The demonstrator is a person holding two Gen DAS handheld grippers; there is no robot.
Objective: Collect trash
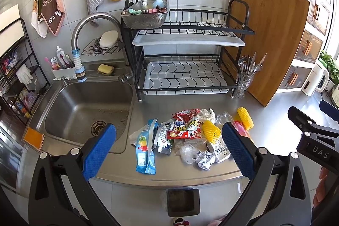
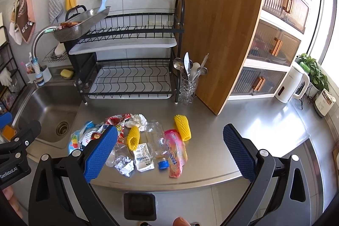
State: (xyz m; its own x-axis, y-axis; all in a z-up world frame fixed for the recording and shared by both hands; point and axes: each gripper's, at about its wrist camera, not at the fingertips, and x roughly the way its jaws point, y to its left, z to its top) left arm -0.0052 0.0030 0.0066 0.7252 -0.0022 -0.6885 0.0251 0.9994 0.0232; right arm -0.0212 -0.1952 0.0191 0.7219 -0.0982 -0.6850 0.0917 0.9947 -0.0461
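A pile of trash lies on the steel counter [image 1: 190, 173] near its front edge: a blue wrapper [image 1: 146, 147], red snack wrappers [image 1: 186, 128], two yellow foam nets [image 2: 182, 127], a crushed clear bottle with a blue cap [image 2: 156, 141], a pink pouch [image 2: 175, 154], crumpled paper [image 2: 125, 165] and a white packet [image 2: 144, 156]. My left gripper [image 1: 169, 149] is open and empty, held above and in front of the pile. My right gripper [image 2: 171, 151] is open and empty, above the pile's right part. A small black bin [image 2: 139, 207] stands on the floor below the counter edge.
A sink [image 1: 84, 111] lies left of the pile. A black dish rack [image 1: 184, 56] stands behind it, with a glass cutlery holder [image 2: 187, 88] and a leaning wooden cutting board [image 2: 218, 39] to its right. A white kettle [image 2: 292, 86] and a plant stand far right.
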